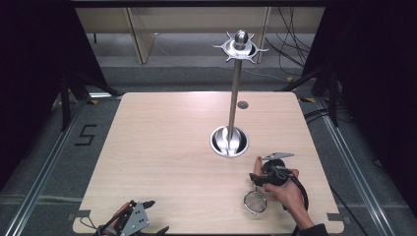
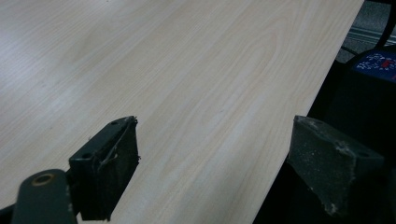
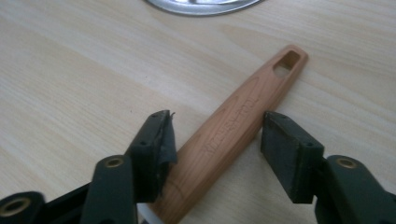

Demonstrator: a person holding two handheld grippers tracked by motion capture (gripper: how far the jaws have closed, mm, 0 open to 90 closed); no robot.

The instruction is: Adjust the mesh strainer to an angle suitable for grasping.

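- Bench (image 1: 162,147): mostly bare.
- Rack (image 1: 236,88): upright right of centre — hooks on top, likely for hanging utensils.
- Left hand-held gripper (image 1: 142,212): near-left edge, jaws wide, idle.
- Right hand-held gripper (image 3: 215,149): jaws wide astride the handle, apparently lining up a grasp.
- Strainer (image 1: 255,202): near-right corner, wooden handle (image 3: 243,121) flat.

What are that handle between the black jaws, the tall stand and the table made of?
The handle looks like unpainted wood: warm brown, visible grain, engraved lettering, a hanging slot at its end. The stand appears to be polished metal, probably steel: silvery and mirror-bright on pole and base. The table shows pale wood grain, though its even, smooth look may mean a laminate.
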